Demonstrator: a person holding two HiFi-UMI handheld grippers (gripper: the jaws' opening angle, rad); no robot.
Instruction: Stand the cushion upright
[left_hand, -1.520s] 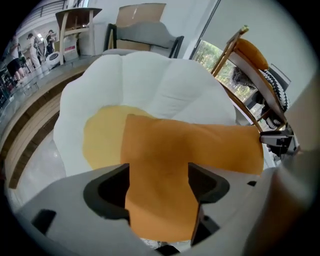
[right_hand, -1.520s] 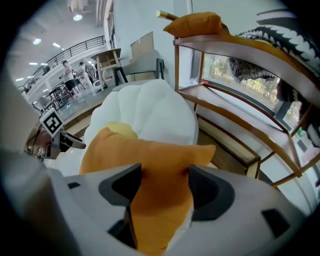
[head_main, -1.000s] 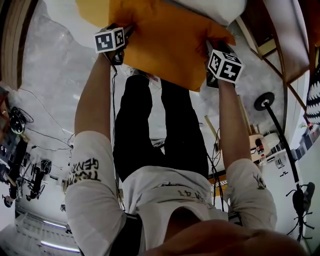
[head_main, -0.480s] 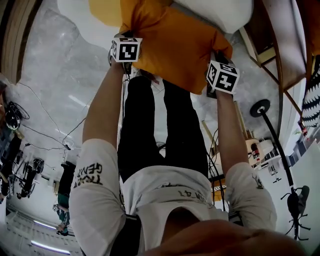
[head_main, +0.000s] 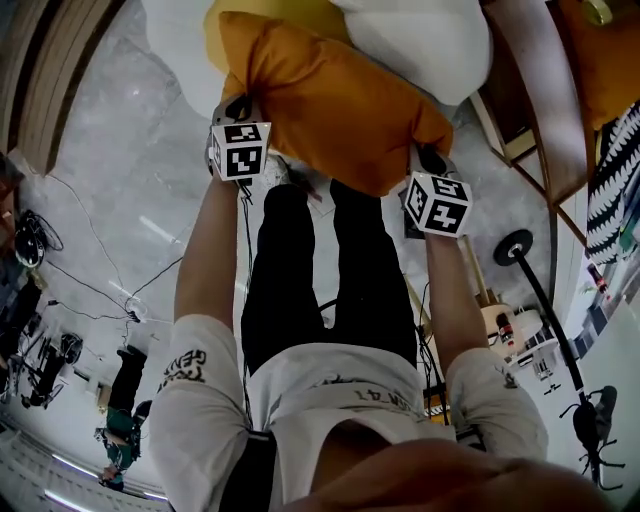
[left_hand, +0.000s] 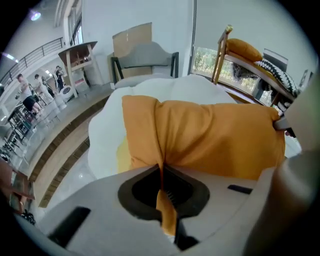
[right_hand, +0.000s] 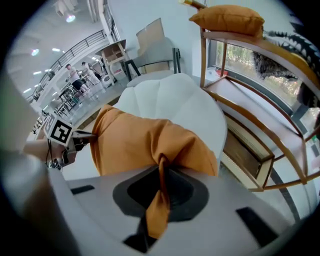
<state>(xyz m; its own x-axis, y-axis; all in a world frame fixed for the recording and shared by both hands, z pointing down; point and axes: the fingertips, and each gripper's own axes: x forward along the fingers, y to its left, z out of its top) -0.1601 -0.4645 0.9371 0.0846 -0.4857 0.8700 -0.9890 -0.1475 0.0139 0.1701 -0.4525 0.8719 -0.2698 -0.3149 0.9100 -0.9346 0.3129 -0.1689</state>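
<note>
Between the left tool (head_main: 237, 108) and the right tool (head_main: 424, 158), the head view shows the orange cushion (head_main: 335, 100), with one tool at each of its near corners. A white seat (head_main: 420, 40) lies just beyond the cushion, touching it. The left gripper view shows that tool's jaws pressed together on a fold of the cushion's cloth, with the cushion's body directly ahead. The right gripper view shows that tool's jaws closing, with a twisted corner of the cloth pinched between them and the seat behind.
</note>
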